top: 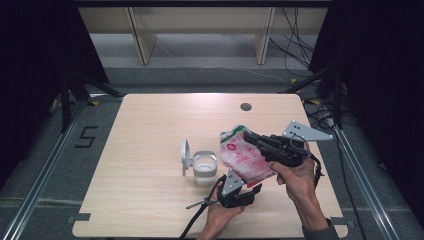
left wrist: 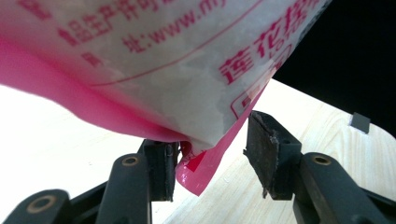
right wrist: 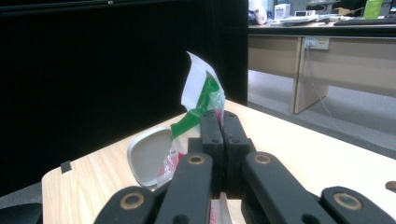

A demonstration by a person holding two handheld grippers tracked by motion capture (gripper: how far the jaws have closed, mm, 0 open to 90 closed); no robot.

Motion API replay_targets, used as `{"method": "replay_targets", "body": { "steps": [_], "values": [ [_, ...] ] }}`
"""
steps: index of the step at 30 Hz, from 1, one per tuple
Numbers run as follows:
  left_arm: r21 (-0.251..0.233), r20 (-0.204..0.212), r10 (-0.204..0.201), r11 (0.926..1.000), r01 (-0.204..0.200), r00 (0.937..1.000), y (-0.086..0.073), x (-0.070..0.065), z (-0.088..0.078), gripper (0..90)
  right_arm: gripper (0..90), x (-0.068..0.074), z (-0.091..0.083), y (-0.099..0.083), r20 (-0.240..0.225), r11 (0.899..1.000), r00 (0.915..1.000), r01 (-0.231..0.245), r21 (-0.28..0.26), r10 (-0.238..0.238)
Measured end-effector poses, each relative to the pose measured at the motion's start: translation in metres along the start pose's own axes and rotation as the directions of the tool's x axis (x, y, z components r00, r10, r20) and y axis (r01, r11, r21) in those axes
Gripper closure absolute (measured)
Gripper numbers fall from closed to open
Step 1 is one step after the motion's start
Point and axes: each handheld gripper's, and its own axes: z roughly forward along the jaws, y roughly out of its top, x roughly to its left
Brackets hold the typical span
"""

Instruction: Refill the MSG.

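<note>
We tilt the bag (top: pixel 243 154) toward the jar (top: pixel 205 167): right gripper (right wrist: pixel 223 126) clamps it; left gripper (left wrist: pixel 212 154), half open, must regrip the corner.

in the left gripper view the pink-and-white bag (left wrist: pixel 154 70) runs off the top and left edges, its red print cut short. in the right gripper view the right gripper (right wrist: pixel 223 140) hides the bag's lower part. in the high view the contents of the white jar (top: pixel 205 167) are too small to tell.
</note>
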Motion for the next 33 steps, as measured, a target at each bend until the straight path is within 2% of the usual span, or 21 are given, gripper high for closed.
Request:
{"method": "replay_targets", "body": {
  "steps": [1, 2, 3, 6, 10, 13, 14, 15, 16, 18, 19, 21, 25, 26, 27, 29, 31, 32, 33],
  "values": [
    [0.0, 0.0, -0.004, 1.0, 0.004, 1.0, 0.0, 0.0, 0.0, 53.5, 90.0, -0.001, -0.001, 0.0, 0.002, 1.0, 0.9999, 0.014, -0.008, -0.014],
    [-0.003, 0.005, -0.012, 0.9999, 0.012, 0.9999, 0.0, 0.0, 0.0, 52.6, 90.0, 0.001, -0.002, 0.0, 0.005, 1.0, 1.0, -0.008, -0.001, 0.008],
    [-0.005, 0.016, -0.019, 0.9998, 0.019, 0.9997, 0.0, 0.0, 0.0, 51.1, 90.0, -0.002, -0.002, 0.0, 0.012, 1.0, 0.9996, 0.024, -0.015, -0.024],
    [0.003, 0.006, -0.019, 0.9998, 0.019, 0.9998, 0.0, -0.001, -0.001, 50.1, 90.0, -0.001, -0.003, 0.0, 0.005, 1.0, 0.9998, -0.018, -0.01, 0.018],
    [0.008, 0.006, -0.016, 0.9998, 0.016, 0.9999, -0.001, 0.0, -0.002, 49.8, 90.0, -0.004, -0.004, -0.001, 0.01, 1.0, 0.9999, 0.005, -0.019, -0.005],
    [0.005, 0.008, -0.022, 0.9997, 0.022, 0.9997, -0.001, 0.001, -0.002, 48.6, 90.0, -0.004, -0.004, -0.003, 0.01, 1.0, 0.9999, -0.013, -0.011, 0.013],
    [0.009, 0.004, -0.025, 0.9997, 0.025, 0.9997, -0.001, 0.001, -0.002, 48.8, 90.0, -0.005, -0.004, -0.004, 0.011, 1.0, 0.9999, -0.006, -0.017, 0.006],
    [0.007, 0.006, -0.031, 0.9995, 0.031, 0.9995, -0.001, 0.001, 0.0, 48.7, 90.0, -0.005, -0.004, -0.004, 0.008, 1.0, 0.9998, -0.02, -0.012, 0.021],
    [0.01, 0.01, -0.033, 0.9994, 0.033, 0.9994, -0.002, 0.001, 0.0, 48.7, 90.0, -0.005, -0.005, -0.004, 0.012, 1.0, 0.9999, -0.011, -0.004, 0.011],
    [0.019, -0.007, -0.045, 0.9988, 0.045, 0.999, -0.002, 0.0, -0.001, 47.1, 90.0, -0.006, -0.005, -0.006, 0.023, 1.0, 0.9997, -0.008, -0.015, 0.008],
    [0.021, -0.009, -0.048, 0.9986, 0.048, 0.9988, -0.001, 0.0, -0.002, 45.7, 90.0, -0.005, -0.005, -0.007, 0.016, 1.0, 0.9995, -0.026, -0.01, 0.026],
    [0.023, -0.01, -0.046, 0.9987, 0.046, 0.9989, -0.001, 0.0, -0.002, 45.0, 90.0, -0.007, -0.005, -0.007, 0.021, 1.0, 0.9997, -0.01, -0.014, 0.011],
    [0.013, -0.009, -0.052, 0.9986, 0.052, 0.9986, -0.001, 0.003, -0.003, 45.2, 90.0, -0.008, -0.008, -0.009, 0.018, 0.999, 0.9992, -0.035, -0.005, 0.035],
    [0.013, -0.009, -0.053, 0.9985, 0.054, 0.9985, -0.001, 0.003, -0.004, 45.1, 90.0, -0.01, -0.009, -0.009, 0.023, 1.0, 0.9996, -0.013, -0.012, 0.013],
    [0.018, -0.02, -0.057, 0.9982, 0.057, 0.9982, -0.001, 0.002, -0.005, 44.8, 90.0, -0.009, -0.008, -0.01, 0.018, 0.999, 0.9995, -0.026, -0.02, 0.026],
    [0.015, -0.026, -0.056, 0.9983, 0.056, 0.9981, -0.001, 0.002, -0.005, 44.4, 90.0, -0.011, -0.009, -0.011, 0.026, 1.0, 0.9995, -0.015, -0.021, 0.016],
    [0.02, -0.034, -0.056, 0.9982, 0.056, 0.9979, -0.002, 0.001, -0.006, 44.1, 90.0, -0.011, -0.01, -0.011, 0.02, 0.999, 0.9992, -0.036, -0.024, 0.036],
    [0.015, -0.025, -0.058, 0.9982, 0.058, 0.998, -0.002, 0.002, -0.005, 43.6, 90.0, -0.011, -0.01, -0.012, 0.021, 0.999, 0.9992, -0.033, -0.025, 0.034],
    [0.015, -0.027, -0.066, 0.9977, 0.066, 0.9975, -0.003, 0.002, -0.006, 43.3, 90.0, -0.011, -0.011, -0.012, 0.035, 0.999, 0.9983, -0.045, -0.019, 0.046]
  ]
}}
